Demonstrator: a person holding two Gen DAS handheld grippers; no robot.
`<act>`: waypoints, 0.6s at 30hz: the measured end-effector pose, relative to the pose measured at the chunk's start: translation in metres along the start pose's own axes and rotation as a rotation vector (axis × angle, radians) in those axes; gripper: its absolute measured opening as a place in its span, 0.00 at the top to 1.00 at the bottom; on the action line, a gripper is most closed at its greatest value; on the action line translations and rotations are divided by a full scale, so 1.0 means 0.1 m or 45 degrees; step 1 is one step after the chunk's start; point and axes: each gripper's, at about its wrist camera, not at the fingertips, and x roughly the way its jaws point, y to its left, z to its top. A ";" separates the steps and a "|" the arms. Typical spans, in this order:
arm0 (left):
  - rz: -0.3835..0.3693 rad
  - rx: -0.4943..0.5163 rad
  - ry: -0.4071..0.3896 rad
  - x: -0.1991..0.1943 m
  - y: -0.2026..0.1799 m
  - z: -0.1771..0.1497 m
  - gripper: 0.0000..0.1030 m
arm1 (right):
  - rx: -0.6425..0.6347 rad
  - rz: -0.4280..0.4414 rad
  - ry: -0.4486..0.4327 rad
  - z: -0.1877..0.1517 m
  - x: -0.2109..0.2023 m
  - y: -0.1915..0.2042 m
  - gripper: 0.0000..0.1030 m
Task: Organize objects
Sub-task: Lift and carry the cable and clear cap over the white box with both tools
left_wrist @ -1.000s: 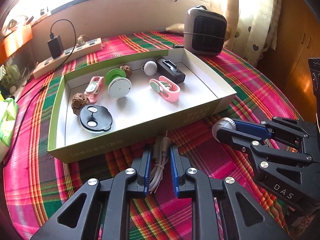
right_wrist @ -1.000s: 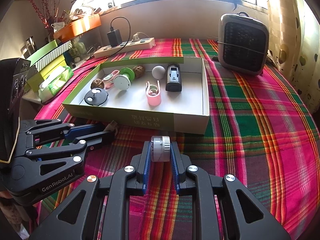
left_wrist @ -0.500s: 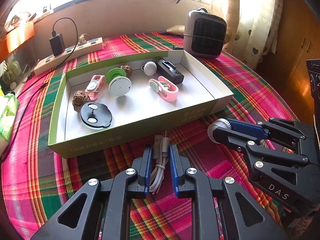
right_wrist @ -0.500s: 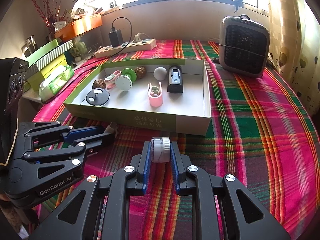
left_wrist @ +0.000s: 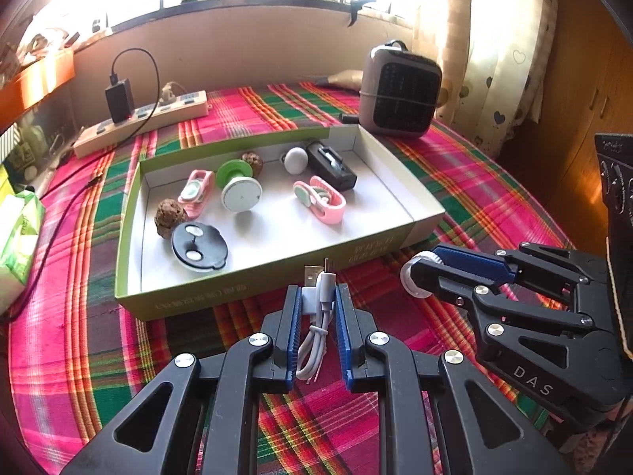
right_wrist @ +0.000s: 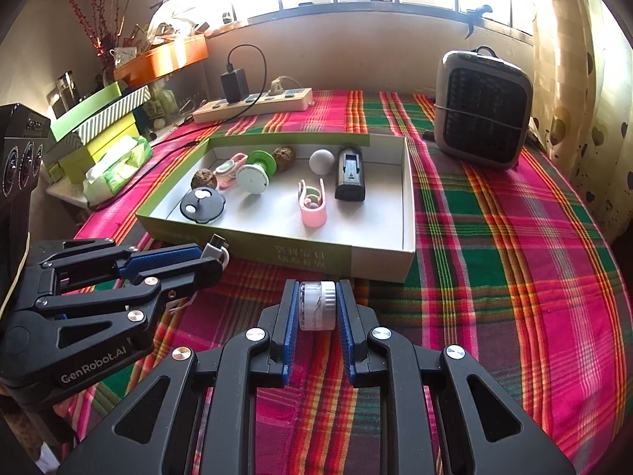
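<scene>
A shallow green-and-white box (left_wrist: pixel 130 273) (right_wrist: pixel 379 265) lies on the plaid cloth, holding several small items: pink clips, a green spool, brown nuts, a white ball, a black case and a black round disc. My left gripper (left_wrist: pixel 316 297) (right_wrist: pixel 215 255) is shut on a coiled white USB cable (left_wrist: pixel 318 308), held just in front of the box's near wall. My right gripper (right_wrist: pixel 316 303) (left_wrist: pixel 413 277) is shut on a small white capped jar (right_wrist: pixel 316 304), also just short of the box, to the right of the left gripper.
A grey fan heater (right_wrist: pixel 482 107) stands behind the box at right. A power strip (right_wrist: pixel 253 103) with a black charger lies at the back. Stacked boxes and a tissue pack (right_wrist: pixel 114 166) crowd the left edge. Plaid cloth spreads to the right.
The left gripper has lifted the cable off the cloth and edged toward the box's near wall. The right gripper has stayed put with the jar.
</scene>
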 end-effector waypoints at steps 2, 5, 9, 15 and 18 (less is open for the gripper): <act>0.001 -0.001 -0.012 -0.02 0.00 0.02 0.85 | -0.002 -0.001 -0.007 0.02 -0.01 0.00 0.80; -0.003 -0.004 -0.018 -0.04 0.00 0.05 0.85 | -0.011 0.000 -0.014 0.05 -0.03 0.01 0.80; -0.003 -0.009 -0.029 -0.06 0.02 0.09 0.85 | -0.017 0.000 -0.020 0.09 -0.05 0.03 0.80; 0.011 -0.024 -0.039 -0.07 0.09 0.16 0.85 | -0.033 0.000 -0.030 0.16 -0.05 0.05 0.80; 0.018 -0.027 -0.051 -0.08 0.12 0.20 0.85 | -0.039 -0.001 -0.036 0.20 -0.05 0.05 0.80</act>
